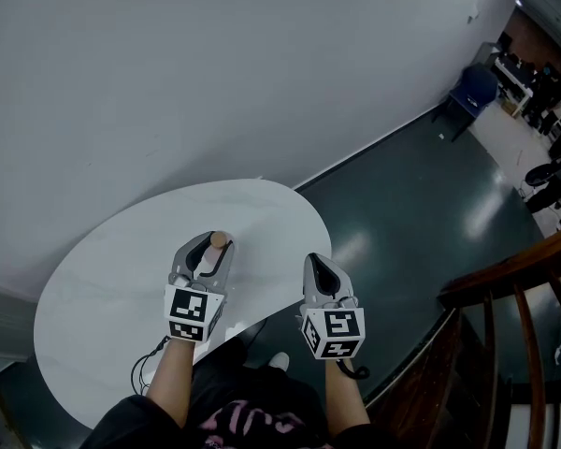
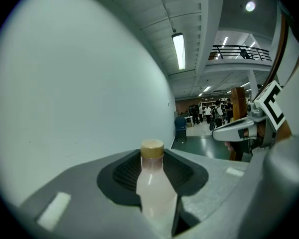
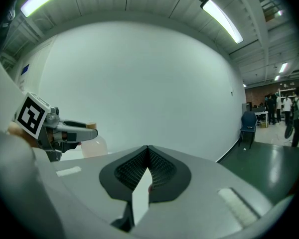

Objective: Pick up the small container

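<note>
The small container (image 2: 155,189) is a translucent plastic bottle of milky, faintly pink tint, with rounded shoulders, a short neck and a tan screw cap (image 2: 152,148). It stands about upright between the jaws of the left gripper (image 1: 208,246), which are clamped on its body, their black ribbed pads to each side. In the head view it sits over the near part of the smooth white oval table (image 1: 112,279); whether its base touches the tabletop cannot be told. The right gripper (image 3: 147,156) is pressed closed with nothing between its pads and is held just right of the left one, past the table's near right edge, over the glossy dark green floor (image 1: 402,223). Both grey, hard-shelled grippers point away from the person, side by side and level.
</note>
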A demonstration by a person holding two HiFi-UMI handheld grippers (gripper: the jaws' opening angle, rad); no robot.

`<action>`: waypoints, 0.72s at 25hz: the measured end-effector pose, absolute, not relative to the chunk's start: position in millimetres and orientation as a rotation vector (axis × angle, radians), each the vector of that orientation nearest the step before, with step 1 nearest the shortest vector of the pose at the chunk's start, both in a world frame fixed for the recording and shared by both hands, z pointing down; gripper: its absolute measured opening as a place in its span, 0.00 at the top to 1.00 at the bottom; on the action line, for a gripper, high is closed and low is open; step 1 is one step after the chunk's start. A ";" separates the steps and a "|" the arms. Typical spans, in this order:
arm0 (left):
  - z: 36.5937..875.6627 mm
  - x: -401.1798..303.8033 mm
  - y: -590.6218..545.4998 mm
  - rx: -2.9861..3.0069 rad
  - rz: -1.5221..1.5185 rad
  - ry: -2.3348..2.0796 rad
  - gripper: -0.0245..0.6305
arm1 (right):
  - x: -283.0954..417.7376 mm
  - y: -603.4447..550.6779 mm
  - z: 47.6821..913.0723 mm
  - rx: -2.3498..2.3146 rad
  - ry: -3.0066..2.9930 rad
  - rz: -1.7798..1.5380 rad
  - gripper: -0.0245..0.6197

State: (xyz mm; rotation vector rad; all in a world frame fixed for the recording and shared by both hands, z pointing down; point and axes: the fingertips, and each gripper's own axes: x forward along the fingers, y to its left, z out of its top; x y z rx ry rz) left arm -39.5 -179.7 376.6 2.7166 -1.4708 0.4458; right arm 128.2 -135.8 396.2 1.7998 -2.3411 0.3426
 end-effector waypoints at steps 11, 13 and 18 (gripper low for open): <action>376.0 -40.9 -183.5 2.711 0.444 -1.481 0.75 | 133.0 -140.4 395.0 1.810 -2.333 0.339 0.94; 375.0 -42.9 -184.5 2.710 0.442 -1.489 0.75 | 130.7 -142.2 394.4 1.803 -2.338 0.335 0.94; 374.6 -48.0 -186.5 2.705 0.444 -1.507 0.75 | 125.3 -146.9 394.2 1.786 -2.349 0.329 0.94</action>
